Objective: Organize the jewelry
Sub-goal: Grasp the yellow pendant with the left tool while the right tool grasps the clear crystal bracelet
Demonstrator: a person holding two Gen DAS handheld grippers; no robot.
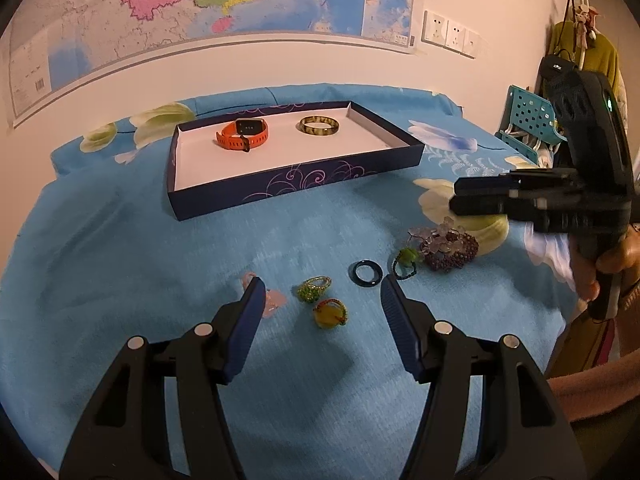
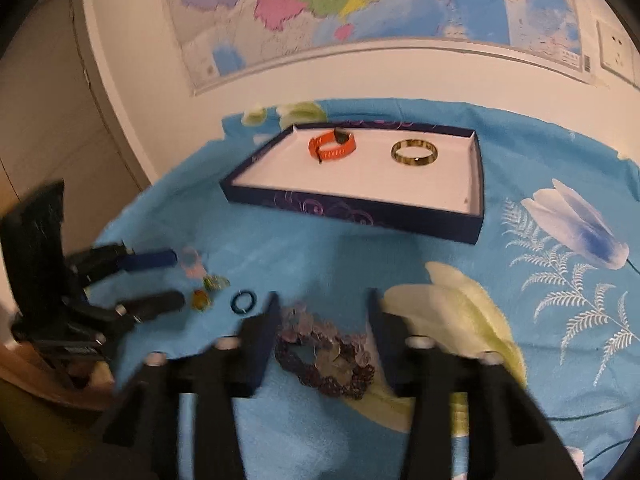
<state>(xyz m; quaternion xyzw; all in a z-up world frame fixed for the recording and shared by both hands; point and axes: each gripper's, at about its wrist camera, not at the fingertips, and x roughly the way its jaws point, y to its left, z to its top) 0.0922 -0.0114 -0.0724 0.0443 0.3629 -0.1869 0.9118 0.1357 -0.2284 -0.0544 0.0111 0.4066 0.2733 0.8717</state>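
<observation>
The left tongs (image 1: 323,292) stand open above the blue flowered cloth (image 1: 140,260), near a green beaded ring (image 1: 314,289) and a yellow one (image 1: 330,313). The right tongs (image 2: 323,306) are open around the purple beaded bracelet (image 2: 326,360), not pressing it. In the dark blue box (image 1: 296,178) lie an orange watch (image 1: 243,134) and a bangle (image 1: 320,125).

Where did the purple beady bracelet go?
In the right wrist view the purple beaded bracelet lies on the blue cloth between the right gripper's open fingers, right of the dark ring.
</observation>
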